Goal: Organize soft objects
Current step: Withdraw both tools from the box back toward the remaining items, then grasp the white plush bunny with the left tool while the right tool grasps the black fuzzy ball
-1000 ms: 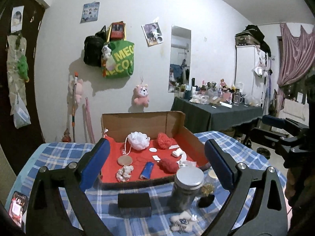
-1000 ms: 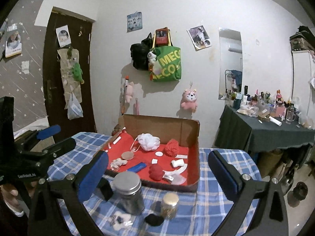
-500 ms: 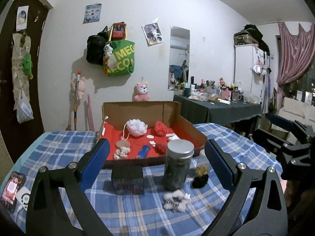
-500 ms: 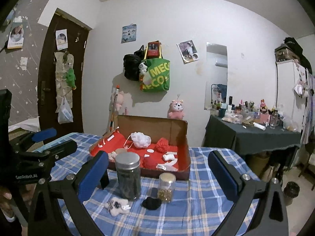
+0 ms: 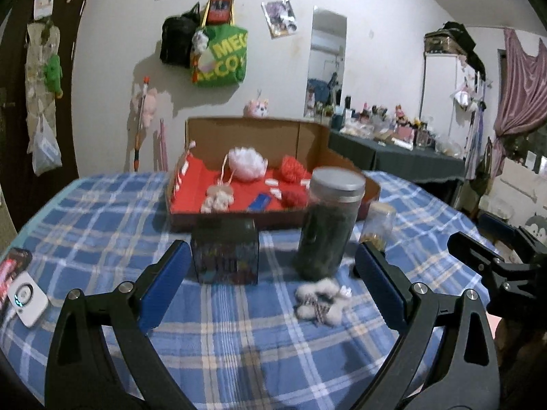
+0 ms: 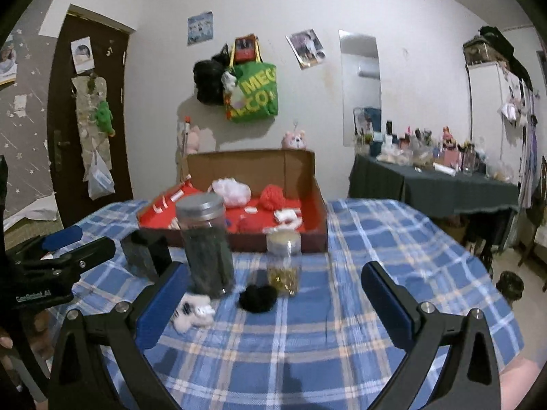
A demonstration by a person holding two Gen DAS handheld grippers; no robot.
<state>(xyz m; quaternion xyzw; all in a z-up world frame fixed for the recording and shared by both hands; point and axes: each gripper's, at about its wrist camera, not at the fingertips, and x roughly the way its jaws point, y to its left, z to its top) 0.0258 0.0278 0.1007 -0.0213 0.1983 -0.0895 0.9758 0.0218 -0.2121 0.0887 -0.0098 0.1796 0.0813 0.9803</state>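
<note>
Both tools empty, jaws apart, low over the checked surface [image 5: 102, 212].

Left tool [image 5: 273, 278] faces a dark box [image 5: 224, 256] and a metal-lidded jar [image 5: 330, 225]; a white-and-black plush [image 5: 319, 299] lies just before the jar. Right tool [image 6: 275, 294] faces a black fluffy item [image 6: 257, 298] beside a small jar [image 6: 283, 261]. Behind: red-lined cardboard tray [image 6: 318, 212] holding a white pouf [image 5: 246, 164] and red pouf [image 5: 294, 170].

Dim indoor light, soft shadows on wall; motion blur across both views; strong fisheye bending, dark corners.
</note>
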